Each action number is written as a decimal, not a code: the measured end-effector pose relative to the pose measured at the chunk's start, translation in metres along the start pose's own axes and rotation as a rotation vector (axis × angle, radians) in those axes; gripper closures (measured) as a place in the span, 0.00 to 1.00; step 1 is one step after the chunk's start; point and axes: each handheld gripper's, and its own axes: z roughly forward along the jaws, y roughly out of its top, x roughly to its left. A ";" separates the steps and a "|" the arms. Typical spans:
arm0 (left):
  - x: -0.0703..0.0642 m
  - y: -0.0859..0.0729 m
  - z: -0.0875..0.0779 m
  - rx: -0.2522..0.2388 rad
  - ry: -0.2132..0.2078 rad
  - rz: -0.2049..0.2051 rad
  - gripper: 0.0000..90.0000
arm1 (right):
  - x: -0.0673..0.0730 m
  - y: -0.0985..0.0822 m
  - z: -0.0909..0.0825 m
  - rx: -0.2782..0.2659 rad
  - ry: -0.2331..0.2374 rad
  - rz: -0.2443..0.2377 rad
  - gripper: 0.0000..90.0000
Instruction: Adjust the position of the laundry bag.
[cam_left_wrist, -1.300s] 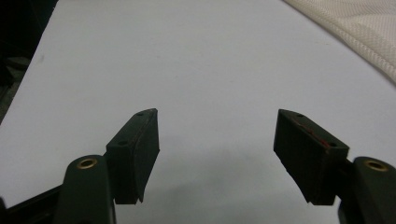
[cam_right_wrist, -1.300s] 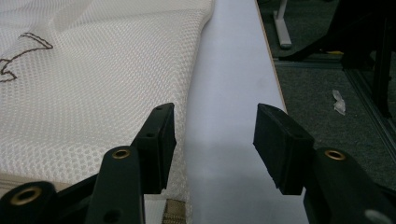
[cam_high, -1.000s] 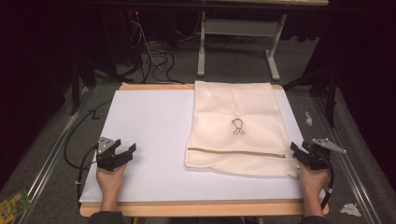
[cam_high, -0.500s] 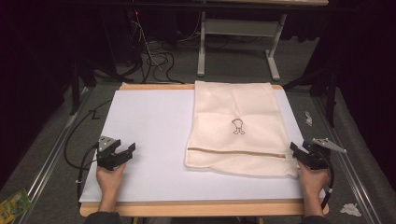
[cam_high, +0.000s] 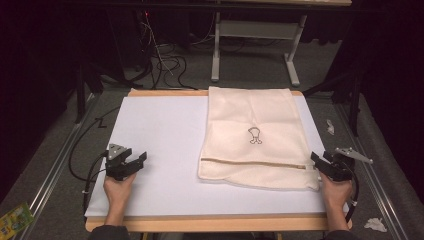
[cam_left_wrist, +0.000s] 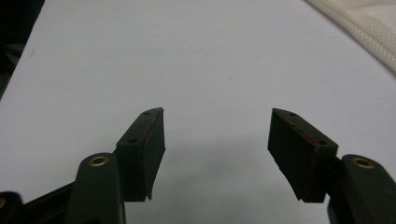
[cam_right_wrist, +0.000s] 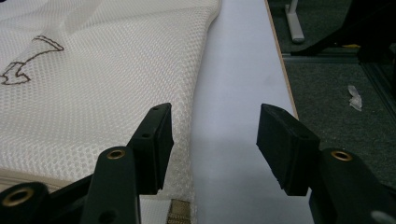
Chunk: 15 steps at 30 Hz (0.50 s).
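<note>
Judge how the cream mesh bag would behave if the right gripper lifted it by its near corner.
The mesh bag lies flat with a wavy near edge, so it would probably droop and fold instead of holding shape. Its open weave, seen in the right gripper view, suggests it is light and offers the pads some grip. The right gripper stands open beside its edge, so one pinched layer might slide.
</note>
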 end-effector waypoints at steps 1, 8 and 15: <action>-0.004 0.003 0.001 -0.002 -0.011 0.009 0.41 | 0.000 0.001 0.000 -0.004 0.004 0.005 0.51; -0.017 0.015 0.005 0.047 -0.067 0.027 0.42 | 0.003 0.003 -0.003 -0.002 0.039 -0.014 0.53; -0.038 0.027 0.010 0.079 -0.126 0.044 0.43 | 0.009 0.009 -0.008 -0.001 0.082 -0.048 0.54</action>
